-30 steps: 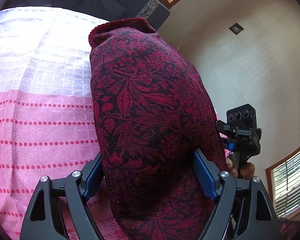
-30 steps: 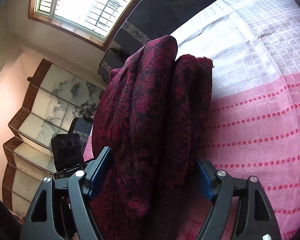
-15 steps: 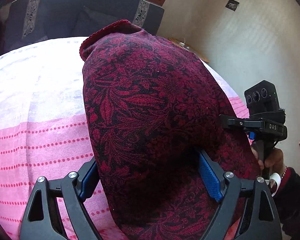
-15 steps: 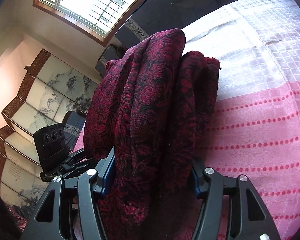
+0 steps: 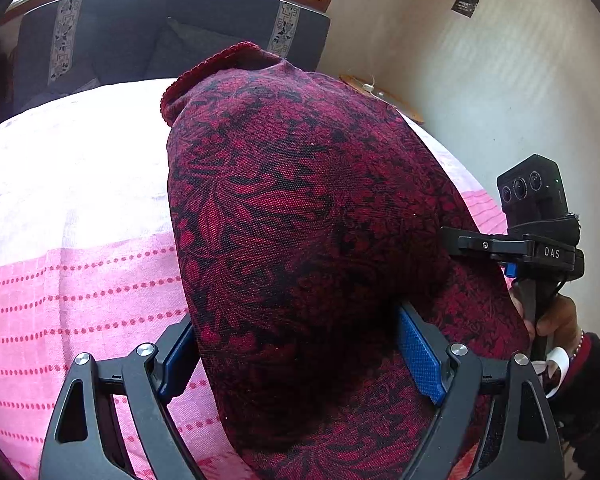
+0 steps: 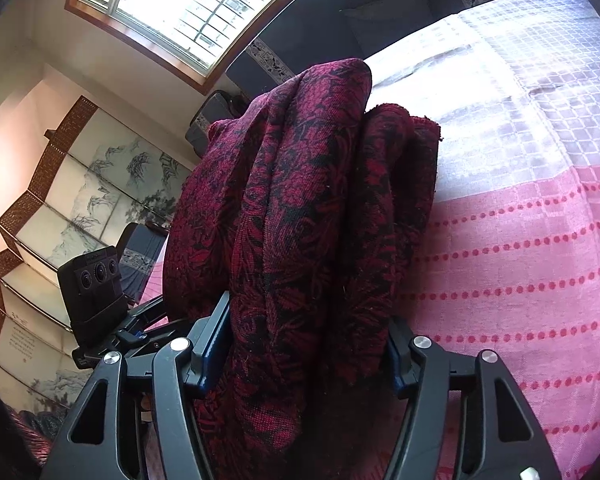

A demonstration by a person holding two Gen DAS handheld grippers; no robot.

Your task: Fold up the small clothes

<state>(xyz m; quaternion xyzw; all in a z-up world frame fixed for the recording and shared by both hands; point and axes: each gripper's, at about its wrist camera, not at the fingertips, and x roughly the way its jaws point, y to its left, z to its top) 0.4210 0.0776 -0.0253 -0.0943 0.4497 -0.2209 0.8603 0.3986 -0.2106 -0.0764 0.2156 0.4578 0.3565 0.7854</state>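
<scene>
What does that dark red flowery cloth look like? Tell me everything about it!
The dark red woven cloth with black leaf and flower patterns looks thick and soft, with a bumpy trimmed edge on top. It is bunched into folds and held up over the pink and white dotted bedspread. The left claw and the right claw each pinch it between blue pads.

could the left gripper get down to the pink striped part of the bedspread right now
Probably not directly. The left gripper is shut on the red patterned garment, which hangs between its fingers and covers the way ahead; the pink striped bedspread shows only off to its left.
</scene>
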